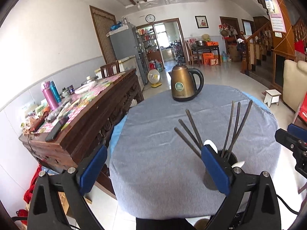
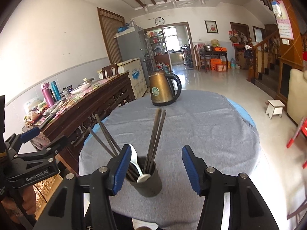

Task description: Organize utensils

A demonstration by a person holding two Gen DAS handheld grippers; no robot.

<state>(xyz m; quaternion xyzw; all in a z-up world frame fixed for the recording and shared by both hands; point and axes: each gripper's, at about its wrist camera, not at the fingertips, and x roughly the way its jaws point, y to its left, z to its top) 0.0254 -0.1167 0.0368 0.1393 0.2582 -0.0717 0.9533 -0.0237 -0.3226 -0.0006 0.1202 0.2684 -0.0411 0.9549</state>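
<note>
A home: fridge [image 1: 125, 44], wall clock [image 1: 150, 18], wooden staircase [image 1: 268, 38], kitchen doorway [image 1: 165, 38].

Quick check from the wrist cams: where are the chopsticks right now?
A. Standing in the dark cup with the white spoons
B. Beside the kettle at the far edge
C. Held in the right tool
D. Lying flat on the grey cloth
A. The chopsticks stand upright and fanned out in the dark cup with the white spoons, while the right tool is open and holds nothing.
</note>
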